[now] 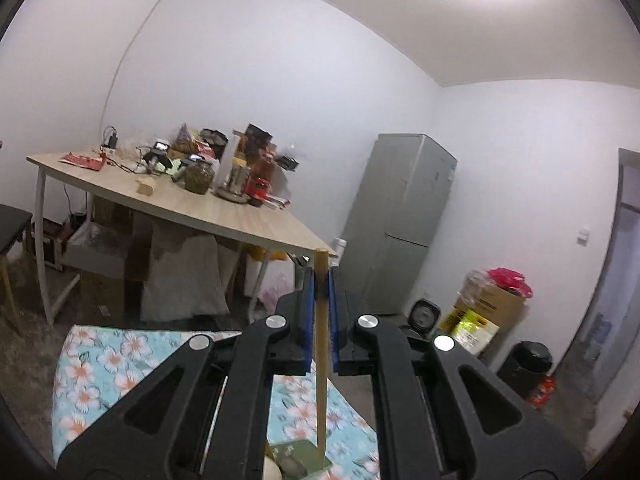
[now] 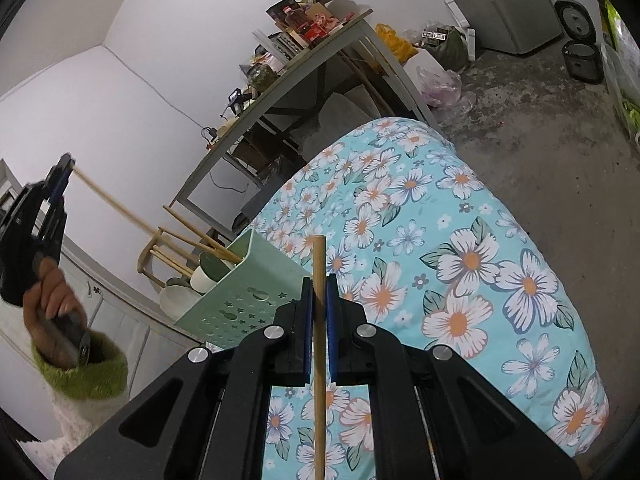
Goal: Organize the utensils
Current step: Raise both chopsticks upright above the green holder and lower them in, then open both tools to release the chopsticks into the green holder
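Observation:
In the left wrist view my left gripper (image 1: 320, 280) is shut on a wooden chopstick (image 1: 320, 380) that stands upright between the blue pads. Its lower end hangs over a green holder (image 1: 298, 458) on the floral cloth (image 1: 104, 364). My right gripper (image 2: 319, 284) is likewise shut on a second chopstick (image 2: 319, 400), over the cloth (image 2: 460, 264). The pale green utensil holder (image 2: 240, 292) sits just left of it, with several chopsticks (image 2: 200, 240) and spoons (image 2: 208, 276) inside. The left gripper (image 2: 64, 168) shows raised at far left with its chopstick (image 2: 116, 206), held by a hand (image 2: 52, 292) in a green cuff.
Beyond the cloth-covered surface stands a wooden table (image 1: 224, 216) crowded with jars, bottles and packets. A grey fridge (image 1: 400, 220) stands in the corner, with cartons (image 1: 488, 304), a black bin (image 1: 524, 364) and a rice cooker (image 2: 582, 60) on the concrete floor.

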### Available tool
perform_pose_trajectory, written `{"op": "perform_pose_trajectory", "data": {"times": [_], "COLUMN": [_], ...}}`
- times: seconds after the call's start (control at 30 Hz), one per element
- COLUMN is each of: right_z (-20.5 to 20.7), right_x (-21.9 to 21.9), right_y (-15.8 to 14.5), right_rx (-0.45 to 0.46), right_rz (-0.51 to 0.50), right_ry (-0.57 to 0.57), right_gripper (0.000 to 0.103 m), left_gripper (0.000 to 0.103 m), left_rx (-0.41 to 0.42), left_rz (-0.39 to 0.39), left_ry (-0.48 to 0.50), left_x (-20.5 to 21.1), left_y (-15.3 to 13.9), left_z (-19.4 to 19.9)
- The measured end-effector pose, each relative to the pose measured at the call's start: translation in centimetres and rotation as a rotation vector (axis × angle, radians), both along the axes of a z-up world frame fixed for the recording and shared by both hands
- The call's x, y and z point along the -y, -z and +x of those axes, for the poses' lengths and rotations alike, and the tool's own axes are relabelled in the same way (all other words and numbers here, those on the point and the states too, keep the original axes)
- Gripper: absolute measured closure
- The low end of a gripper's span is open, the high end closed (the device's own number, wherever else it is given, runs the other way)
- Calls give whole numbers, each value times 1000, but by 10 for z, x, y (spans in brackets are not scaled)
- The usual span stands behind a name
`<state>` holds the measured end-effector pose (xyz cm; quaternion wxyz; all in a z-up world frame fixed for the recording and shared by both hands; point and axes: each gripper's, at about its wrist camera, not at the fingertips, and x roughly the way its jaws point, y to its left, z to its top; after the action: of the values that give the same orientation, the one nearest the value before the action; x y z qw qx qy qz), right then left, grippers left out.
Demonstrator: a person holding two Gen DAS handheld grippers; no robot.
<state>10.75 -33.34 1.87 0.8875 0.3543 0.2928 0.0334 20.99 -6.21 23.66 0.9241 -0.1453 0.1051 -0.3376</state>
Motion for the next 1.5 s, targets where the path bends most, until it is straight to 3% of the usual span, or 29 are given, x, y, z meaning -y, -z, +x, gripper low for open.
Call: {"op": "perform_pose_trajectory", "data": {"times": [0.23, 0.53, 0.73, 0.93, 1.23, 1.5], "right_z": [3, 3, 2, -2, -13, -11], "right_x": [8, 11, 11, 6, 3, 1], "right_y": [4, 7, 7, 1, -44, -119], "right_rx": [-17, -34, -37, -19, 77, 249], "right_rz": [6, 8, 10, -4, -105, -248], "right_ry": [9, 13, 14, 12, 40, 82], "right_gripper": [97, 97, 97, 97, 97, 97], "left_gripper": [97, 94, 79, 73, 60, 42], "left_rx": [-1, -136, -156, -138, -160, -213], "left_rz": [80, 90, 86, 72, 75, 221], "left_ry": [-63, -30, -16, -3, 41, 101], "left_x": [33, 45, 34, 21, -14, -42], "left_y": [29, 90, 97, 89, 94, 142], "left_z": [29, 43, 38, 23, -18, -62]}}
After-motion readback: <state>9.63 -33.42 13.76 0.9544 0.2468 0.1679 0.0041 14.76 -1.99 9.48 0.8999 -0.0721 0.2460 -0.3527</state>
